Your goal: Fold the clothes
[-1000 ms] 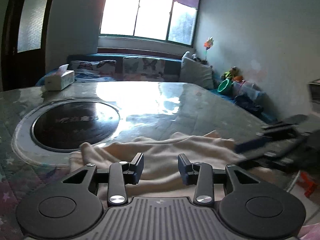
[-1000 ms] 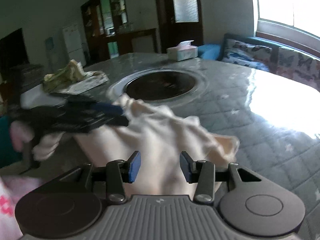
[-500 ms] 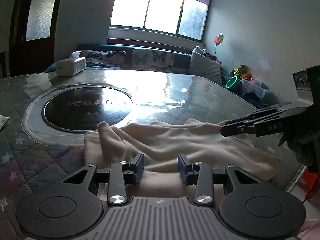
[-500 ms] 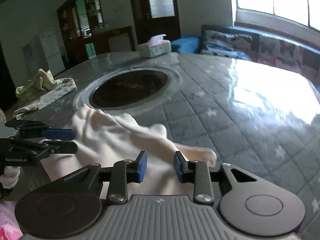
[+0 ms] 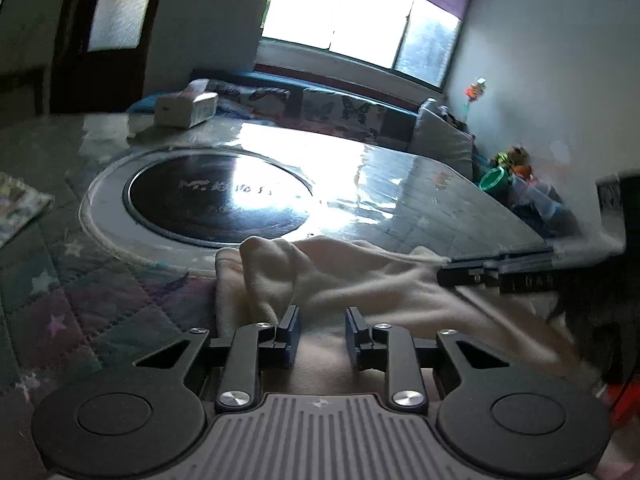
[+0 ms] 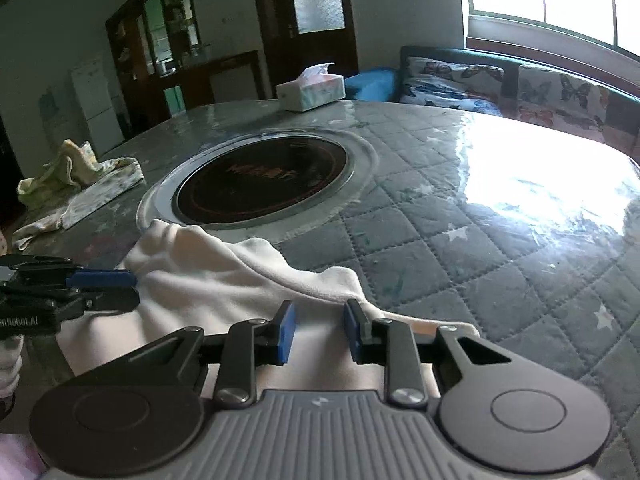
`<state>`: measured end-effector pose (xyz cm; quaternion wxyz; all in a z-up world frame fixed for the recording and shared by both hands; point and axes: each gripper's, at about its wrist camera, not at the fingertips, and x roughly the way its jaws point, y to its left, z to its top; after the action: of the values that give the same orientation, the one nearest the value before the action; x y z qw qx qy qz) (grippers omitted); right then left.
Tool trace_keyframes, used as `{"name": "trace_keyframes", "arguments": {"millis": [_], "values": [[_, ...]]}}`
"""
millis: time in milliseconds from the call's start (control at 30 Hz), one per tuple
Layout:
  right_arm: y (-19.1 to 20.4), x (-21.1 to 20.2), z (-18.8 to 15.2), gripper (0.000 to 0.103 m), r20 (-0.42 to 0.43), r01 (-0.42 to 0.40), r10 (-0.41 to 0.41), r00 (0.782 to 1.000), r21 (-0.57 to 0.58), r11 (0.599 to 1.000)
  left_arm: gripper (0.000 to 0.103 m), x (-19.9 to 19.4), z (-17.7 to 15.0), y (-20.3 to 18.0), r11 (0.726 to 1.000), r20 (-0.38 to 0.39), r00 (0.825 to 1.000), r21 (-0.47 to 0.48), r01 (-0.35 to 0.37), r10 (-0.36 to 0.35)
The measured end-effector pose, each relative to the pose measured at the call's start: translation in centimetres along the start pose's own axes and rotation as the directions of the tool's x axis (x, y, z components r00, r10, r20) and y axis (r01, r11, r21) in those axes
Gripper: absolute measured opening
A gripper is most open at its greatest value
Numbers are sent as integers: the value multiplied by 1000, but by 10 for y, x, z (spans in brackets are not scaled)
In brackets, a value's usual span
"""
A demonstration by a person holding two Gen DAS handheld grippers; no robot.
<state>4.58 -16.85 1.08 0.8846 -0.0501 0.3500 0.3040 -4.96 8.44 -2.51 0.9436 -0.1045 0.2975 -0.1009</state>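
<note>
A cream garment lies crumpled on the near edge of the quilted table, also in the right wrist view. My left gripper is open, its jaws apart just above the cloth's near part with nothing between them. My right gripper is open too, low over the cloth's right end. Each gripper shows in the other's view: the right one at the cloth's right edge, the left one at its left edge.
A round black hotplate in a grey ring sits in the table's middle. A tissue box stands at the far side. Other cloths lie at the left. A sofa runs under the window.
Both grippers have come lower and nearer to the cloth. The cloth has settled flatter on the table and its left end is bunched up.
</note>
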Motion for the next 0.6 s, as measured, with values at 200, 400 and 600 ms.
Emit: {"name": "trace_keyframes", "arguments": {"millis": [200,400,600], "values": [[10,1,0,31,-2,20,-20,1000,-40,999,25,14,19,-12,999,38,999,31,33,-35],[9,1,1,31,-4,14,-14,1000,-33,999,24,36,25,6,998,25,998,-3,-60,60],[9,1,1,32,-7,11,-11,1000,-38,999,22,28,35,21,991,47,994,-96,-90,95]]}}
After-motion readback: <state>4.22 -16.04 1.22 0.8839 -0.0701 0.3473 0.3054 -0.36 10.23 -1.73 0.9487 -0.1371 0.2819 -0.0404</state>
